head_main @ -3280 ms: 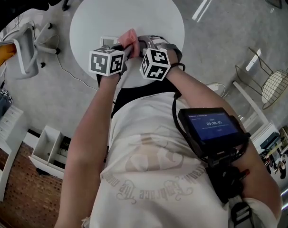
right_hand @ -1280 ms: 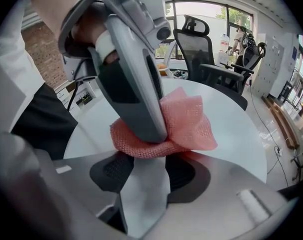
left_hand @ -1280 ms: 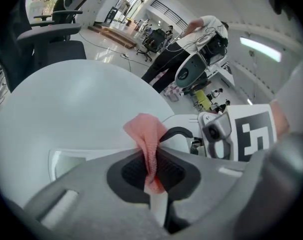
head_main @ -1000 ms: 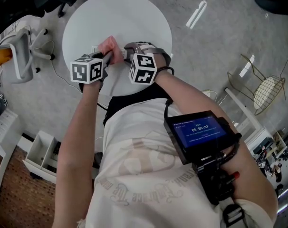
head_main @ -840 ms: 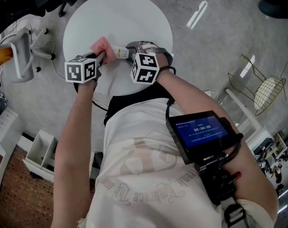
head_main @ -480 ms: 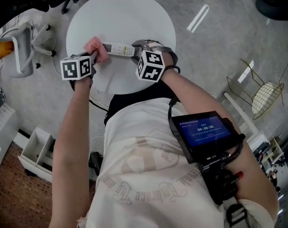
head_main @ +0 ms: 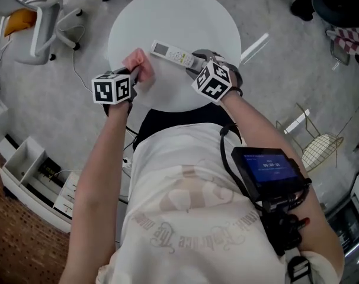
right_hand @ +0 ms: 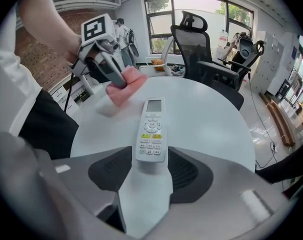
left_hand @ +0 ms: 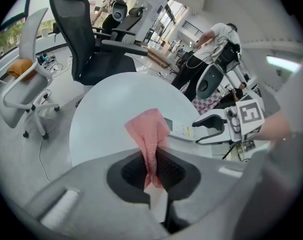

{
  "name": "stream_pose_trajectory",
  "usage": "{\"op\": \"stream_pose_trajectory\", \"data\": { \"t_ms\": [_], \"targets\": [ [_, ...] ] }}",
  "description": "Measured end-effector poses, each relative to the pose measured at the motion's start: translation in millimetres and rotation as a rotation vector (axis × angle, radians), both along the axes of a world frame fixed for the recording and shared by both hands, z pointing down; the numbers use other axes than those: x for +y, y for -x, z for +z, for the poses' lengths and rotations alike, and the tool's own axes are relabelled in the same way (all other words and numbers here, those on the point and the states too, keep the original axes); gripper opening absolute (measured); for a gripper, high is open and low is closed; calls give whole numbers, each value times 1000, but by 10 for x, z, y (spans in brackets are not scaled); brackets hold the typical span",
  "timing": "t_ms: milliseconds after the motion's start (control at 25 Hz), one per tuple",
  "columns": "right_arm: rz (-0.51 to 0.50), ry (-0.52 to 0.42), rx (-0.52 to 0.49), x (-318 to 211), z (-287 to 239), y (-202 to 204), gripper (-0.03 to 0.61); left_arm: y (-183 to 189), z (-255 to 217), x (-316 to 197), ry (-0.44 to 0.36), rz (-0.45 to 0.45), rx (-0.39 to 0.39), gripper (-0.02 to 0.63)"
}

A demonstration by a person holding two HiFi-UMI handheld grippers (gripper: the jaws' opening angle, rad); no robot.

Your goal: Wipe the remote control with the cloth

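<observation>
Remote control (right_hand: 151, 129) lay flat and buttons-up on the round white table (head_main: 173, 10). Its lower end sat between the jaws of the right gripper (right_hand: 150, 168) — those jaws had just been opening and stood spread, the pads barely clear of the remote's sides. The left gripper (left_hand: 154, 166) was pinched tight on a pink cloth (left_hand: 150, 131) that stuck out bunched beyond its jaws — near the remote's display end, off to one side and not touching it.
</observation>
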State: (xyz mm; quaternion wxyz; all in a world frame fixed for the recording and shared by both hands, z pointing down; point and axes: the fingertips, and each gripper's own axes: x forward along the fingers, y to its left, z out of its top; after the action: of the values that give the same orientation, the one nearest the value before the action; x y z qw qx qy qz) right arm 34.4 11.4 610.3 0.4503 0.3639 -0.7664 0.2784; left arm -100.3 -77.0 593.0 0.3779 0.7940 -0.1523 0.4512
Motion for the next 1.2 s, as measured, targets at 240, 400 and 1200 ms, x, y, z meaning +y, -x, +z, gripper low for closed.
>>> {"op": "stream_pose_trajectory", "data": {
  "t_ms": [240, 400, 1200],
  "targets": [
    [-9, 38, 25, -117, 33, 53, 263, 84, -116, 543, 18, 10, 66, 17],
    [-84, 67, 95, -232, 88, 132, 273, 220, -225, 801, 23, -56, 106, 17],
    [473, 262, -339, -19, -34, 96, 250, 411, -490, 854, 72, -163, 261, 18]
  ]
}}
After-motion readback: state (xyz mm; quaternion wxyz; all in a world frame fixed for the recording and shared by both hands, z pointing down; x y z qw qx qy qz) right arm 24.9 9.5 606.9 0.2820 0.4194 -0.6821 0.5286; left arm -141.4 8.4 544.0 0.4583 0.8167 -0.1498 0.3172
